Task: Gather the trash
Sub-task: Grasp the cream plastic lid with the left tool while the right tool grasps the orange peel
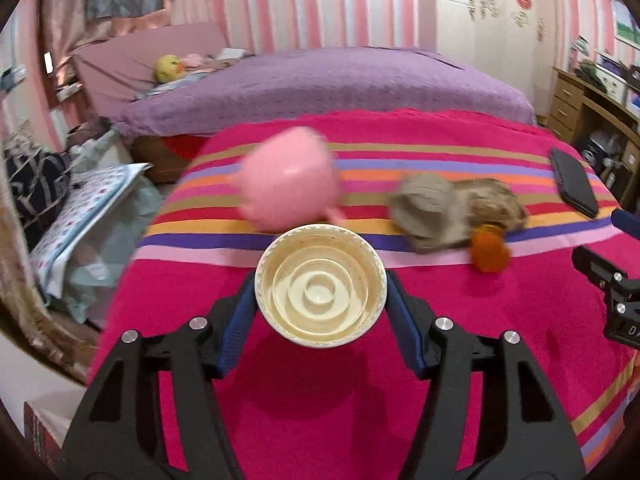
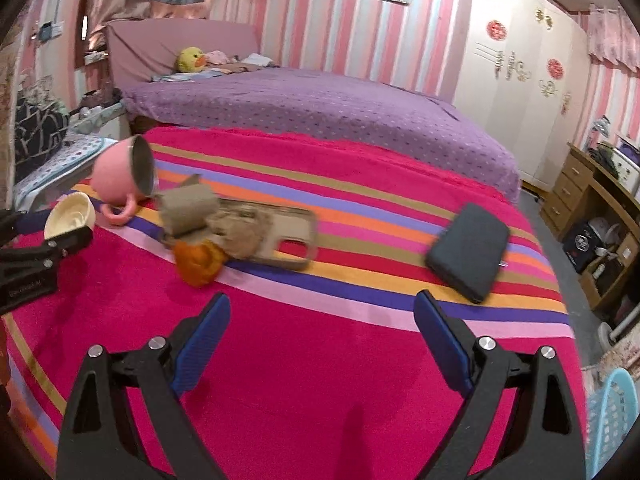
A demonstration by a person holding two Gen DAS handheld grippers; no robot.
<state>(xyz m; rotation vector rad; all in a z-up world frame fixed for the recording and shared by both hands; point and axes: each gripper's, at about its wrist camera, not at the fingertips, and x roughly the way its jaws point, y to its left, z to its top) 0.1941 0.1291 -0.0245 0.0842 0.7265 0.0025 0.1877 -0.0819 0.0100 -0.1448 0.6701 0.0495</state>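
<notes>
My left gripper (image 1: 320,280) is shut on a cream paper cup (image 1: 320,304), its blue pads pressing both sides and the cup's round end facing the camera. The right wrist view shows the same cup (image 2: 70,214) at the far left, held just above the striped pink blanket (image 2: 320,360). Behind it lie a crumpled brown cardboard piece (image 1: 452,208) (image 2: 240,228) and an orange crumpled lump (image 1: 490,250) (image 2: 198,260). My right gripper (image 2: 322,300) stands open over bare blanket, in front of the cardboard, with nothing between its fingers.
A pink mug (image 1: 288,184) (image 2: 120,180) lies on its side just beyond the cup. A dark flat case (image 2: 468,252) (image 1: 574,184) rests on the blanket at the right. A light blue basket (image 2: 612,420) stands off the bed's right edge. A purple bedspread (image 2: 320,112) stretches behind.
</notes>
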